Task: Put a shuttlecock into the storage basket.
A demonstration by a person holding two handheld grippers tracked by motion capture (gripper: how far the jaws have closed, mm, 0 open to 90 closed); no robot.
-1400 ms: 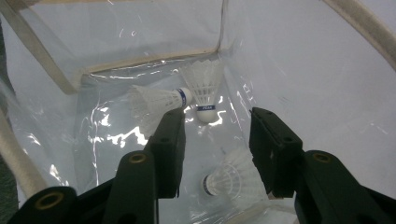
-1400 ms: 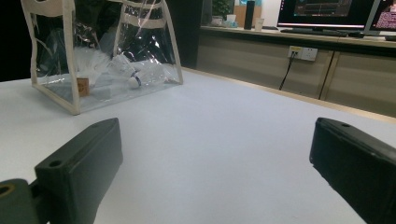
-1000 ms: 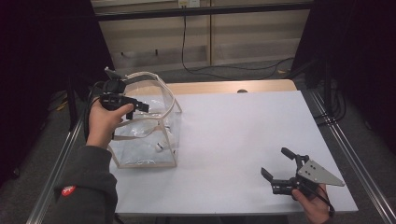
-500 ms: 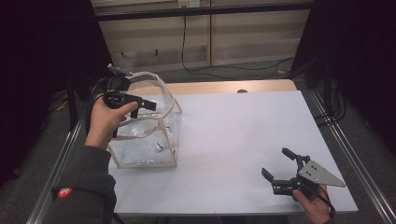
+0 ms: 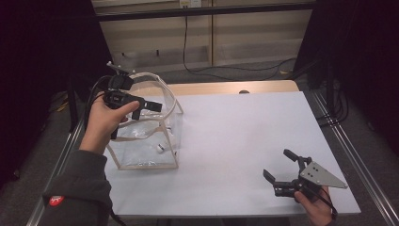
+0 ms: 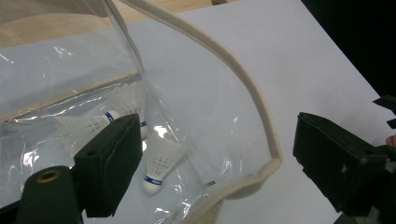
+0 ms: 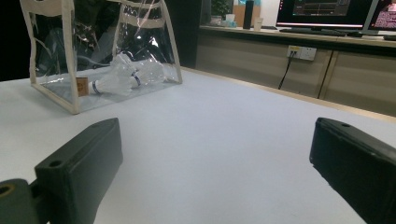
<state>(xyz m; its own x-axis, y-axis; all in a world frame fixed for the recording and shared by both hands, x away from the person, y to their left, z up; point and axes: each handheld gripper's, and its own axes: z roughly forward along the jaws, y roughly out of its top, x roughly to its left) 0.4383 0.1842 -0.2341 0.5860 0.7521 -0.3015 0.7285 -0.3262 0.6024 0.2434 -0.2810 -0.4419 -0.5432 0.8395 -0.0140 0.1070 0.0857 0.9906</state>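
White feathered shuttlecocks with blue-banded cork tips lie on the floor of a clear plastic tote bag with beige fabric trim, which stands at the near left of the white table. The band's print is too small to read; a small tan tag on the bag's front is likewise unreadable. The left gripper hovers over the bag's mouth; its jaws have just been opening and now stand wide apart, with the beige strap handle passing between them, untouched. The right gripper, spread and empty, rests near the table's near right edge, well apart, with bare tabletop between.
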